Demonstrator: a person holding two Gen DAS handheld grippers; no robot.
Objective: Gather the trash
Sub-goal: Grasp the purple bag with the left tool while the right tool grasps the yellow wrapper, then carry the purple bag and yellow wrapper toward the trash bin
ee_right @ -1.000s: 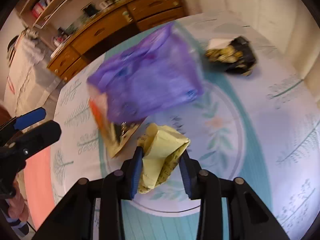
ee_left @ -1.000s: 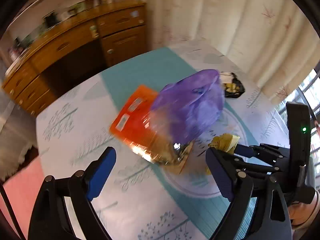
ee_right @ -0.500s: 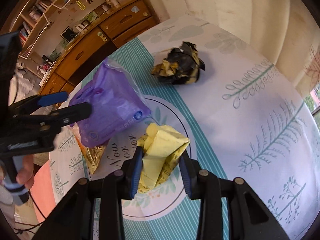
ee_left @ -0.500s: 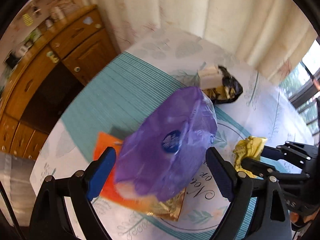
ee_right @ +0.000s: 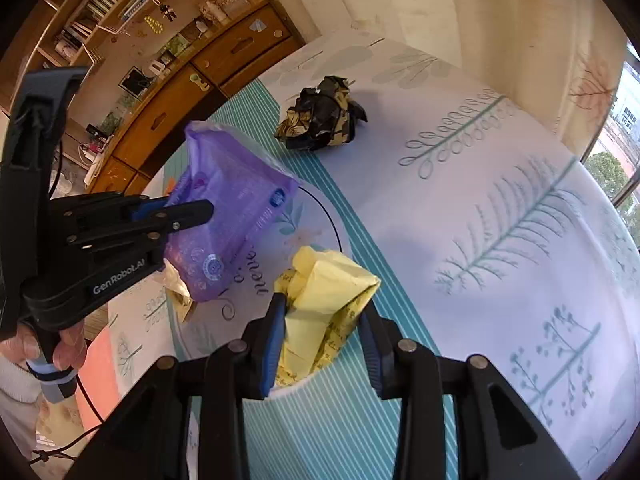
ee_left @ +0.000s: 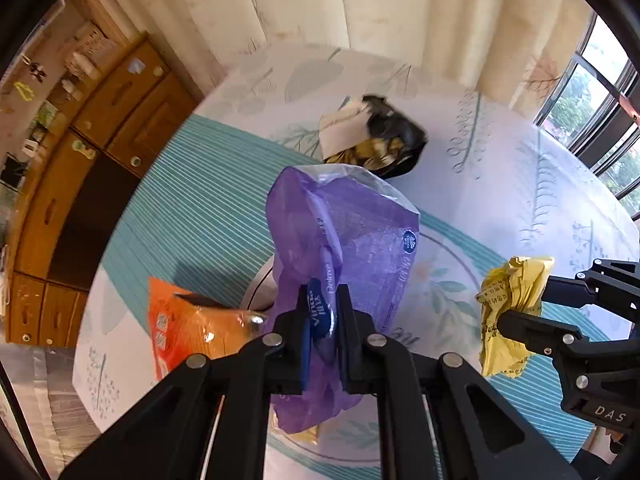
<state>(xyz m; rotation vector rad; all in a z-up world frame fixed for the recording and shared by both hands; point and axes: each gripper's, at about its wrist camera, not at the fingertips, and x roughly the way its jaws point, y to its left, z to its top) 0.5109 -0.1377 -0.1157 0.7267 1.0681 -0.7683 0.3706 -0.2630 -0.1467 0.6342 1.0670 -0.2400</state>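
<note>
Pinching a fold of the purple plastic bag (ee_left: pixel 352 248) between its jaws, the left gripper (ee_left: pixel 322 320) has that bag clamped tight, the blue pads pressed onto the thin film with white lettering showing between them. The bag hangs crumpled over the patterned tablecloth (ee_left: pixel 520 184), above an orange snack wrapper (ee_left: pixel 188 320) that lies flat on the cloth at the left, and a bit of gold foil (ee_right: pixel 178 284) peeks out beneath the purple film. In the right wrist view the left gripper (ee_right: pixel 192 212) comes in from the left edge, and a hand (ee_right: pixel 60 344) grips its handle low in that corner. The right gripper (ee_right: pixel 322 340) is closed on a crumpled yellow paper wrapper (ee_right: pixel 324 300), one pad on each side of the wad, which sticks up and forward past the fingertips. The same wad (ee_left: pixel 512 308) shows at the right of the left wrist view, caught in the black fingers there. Farther back on the cloth, well apart from both grippers, sits a crumpled black and gold wrapper (ee_right: pixel 320 116) with a white scrap of paper (ee_left: pixel 344 128) against it. Wooden drawers (ee_right: pixel 224 60) stand beyond the table.
</note>
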